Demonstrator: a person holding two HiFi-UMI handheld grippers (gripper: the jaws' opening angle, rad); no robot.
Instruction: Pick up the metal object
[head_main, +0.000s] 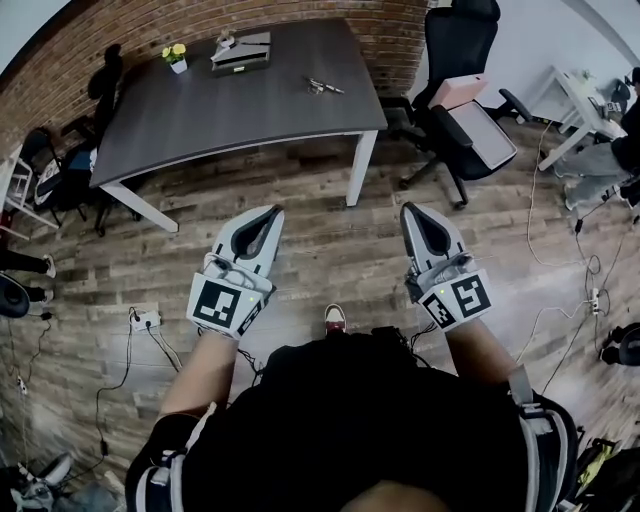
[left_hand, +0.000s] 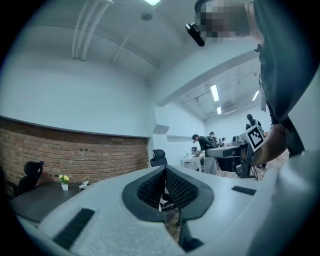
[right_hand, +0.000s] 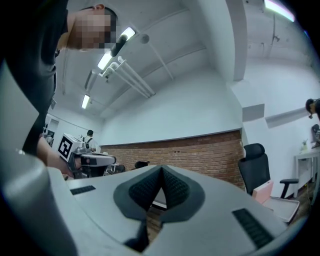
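A small metal object (head_main: 323, 87) lies on the dark grey table (head_main: 200, 110) far ahead, near its right end. My left gripper (head_main: 270, 213) is held over the wooden floor well short of the table, shut with nothing in it. My right gripper (head_main: 412, 212) is level with it to the right, also shut and empty. In the left gripper view the jaws (left_hand: 165, 170) meet at the tip with only the room behind them. The right gripper view shows the same closed tip (right_hand: 161, 170) against the brick wall.
On the table stand a small potted yellow flower (head_main: 175, 56) and a grey box-like device (head_main: 241, 53). A black office chair with a pink cushion (head_main: 462, 95) stands right of the table. Other chairs (head_main: 70, 165) stand to its left. Cables and a power strip (head_main: 145, 320) lie on the floor.
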